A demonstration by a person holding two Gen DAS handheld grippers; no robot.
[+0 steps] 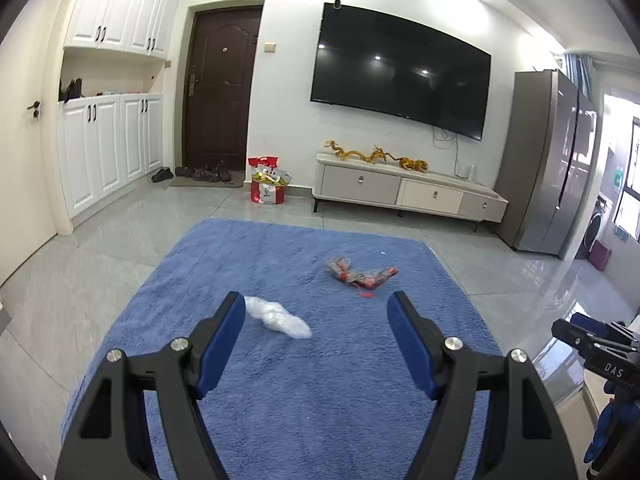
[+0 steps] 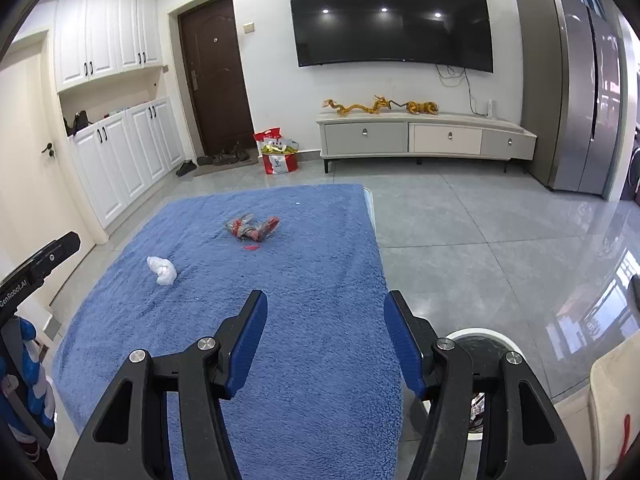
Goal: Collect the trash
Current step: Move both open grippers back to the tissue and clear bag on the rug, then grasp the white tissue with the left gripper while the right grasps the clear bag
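A living room, both tools poised: I hold the blue-covered bench (image 1: 280,380) under both cameras, its fleecy cover bearing the only two pieces of trash in sight.

The left gripper (image 1: 316,312) hangs with its fingers (image 1: 224,344) spread wide and holding nothing. The crumpled white plastic (image 1: 278,317) lies just ahead of them, close against the inner side of the left finger. The red-and-clear wrapper (image 1: 360,274) sits farther ahead, toward the right finger's line.

The right gripper (image 2: 325,310) is likewise wide apart and empty. Both scraps lie ahead and to the left of its fingers, well apart from them. The round white bin (image 2: 480,344) sits just behind and below its right finger, off the cover's edge.

My judgement: the white plastic is the left tool's pick. I would shift it slightly left so the lump centres between the pads, come down until the tips brush the pile, then close slowly. Thin film slips and springs back, so a deep bite across its bulk should hold better than a pinch at one end.

Readable writing: "DAS" on the right tool's body seen in the left view, "GenRobot.AI" on the left tool's body in the right view. The print on the distant red bag (image 2: 278,156) is too small to read.
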